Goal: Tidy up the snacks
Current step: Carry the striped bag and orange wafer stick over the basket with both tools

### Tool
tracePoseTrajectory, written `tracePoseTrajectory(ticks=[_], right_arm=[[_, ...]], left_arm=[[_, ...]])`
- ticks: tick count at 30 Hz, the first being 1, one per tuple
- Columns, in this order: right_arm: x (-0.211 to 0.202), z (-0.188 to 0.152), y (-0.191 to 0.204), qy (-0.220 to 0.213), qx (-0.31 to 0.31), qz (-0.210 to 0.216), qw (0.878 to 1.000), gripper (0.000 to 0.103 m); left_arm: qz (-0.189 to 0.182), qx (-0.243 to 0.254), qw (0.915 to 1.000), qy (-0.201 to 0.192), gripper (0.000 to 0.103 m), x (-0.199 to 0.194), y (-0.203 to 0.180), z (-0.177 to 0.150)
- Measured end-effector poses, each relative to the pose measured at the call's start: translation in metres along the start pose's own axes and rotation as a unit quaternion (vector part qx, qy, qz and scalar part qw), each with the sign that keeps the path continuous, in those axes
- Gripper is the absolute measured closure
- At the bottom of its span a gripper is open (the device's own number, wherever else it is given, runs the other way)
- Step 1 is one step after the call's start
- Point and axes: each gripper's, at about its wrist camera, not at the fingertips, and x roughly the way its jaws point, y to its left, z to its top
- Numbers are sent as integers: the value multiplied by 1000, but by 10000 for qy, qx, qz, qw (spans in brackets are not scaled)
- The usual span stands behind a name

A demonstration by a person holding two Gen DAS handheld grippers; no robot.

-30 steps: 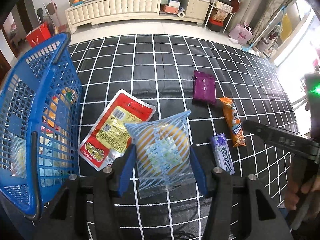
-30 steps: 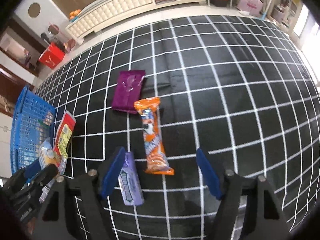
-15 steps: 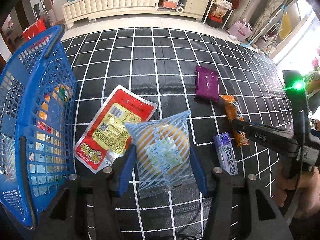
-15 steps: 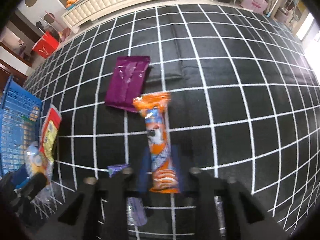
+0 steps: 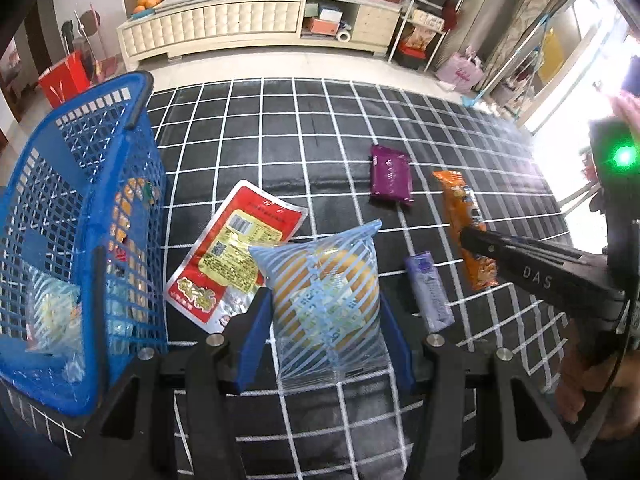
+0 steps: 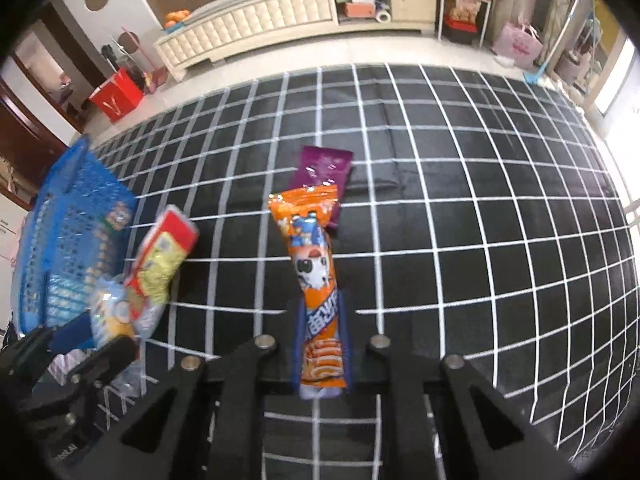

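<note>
The black cloth with a white grid (image 5: pixel 248 128) lies bare from twelve to two o'clock, an open lane for either claw. At nine o'clock the tall blue plastic mesh basket (image 5: pixel 80 208) walls off the left side. Beside it the flat red and yellow foil pouch (image 5: pixel 236 252) blocks the ground at ten o'clock. The purple foil packet (image 5: pixel 390 174) sits at one o'clock, and the small lilac wrapped bar (image 5: pixel 428 292) at three o'clock narrows the gap between both claws.

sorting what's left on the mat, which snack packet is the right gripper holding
The long orange snack packet, pinched between the right gripper's jaws. The flat purple packet and small lilac packet lie untouched on the mat.
</note>
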Motion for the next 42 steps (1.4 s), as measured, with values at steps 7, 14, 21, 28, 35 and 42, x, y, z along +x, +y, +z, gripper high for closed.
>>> tracePoseTrajectory(ticks=[7,14,21,28,35,42], right_arm=[[-40,2,43,-322,-187,213,9991,84],[-66,9,95,-551,-419,421,9967,84],[-69,21,157,-574,-738,613,9937,84],[-50,29,223,-337,-963,980,9899,84],[-13,35,272,5,-978,1114,9890,84],[28,43,297,429,-866,1117,9890,84]], left_arm=[[-46,-6,9994,-350,52,-49,16,-3],[-102,-105,9975,-688,52,-97,53,0],[375,-151,9965,-736,52,-126,106,9],[619,-396,9941,-796,52,-150,172,12],[663,-651,9928,-759,52,-156,228,13],[497,-808,9937,-597,52,-143,262,19]])
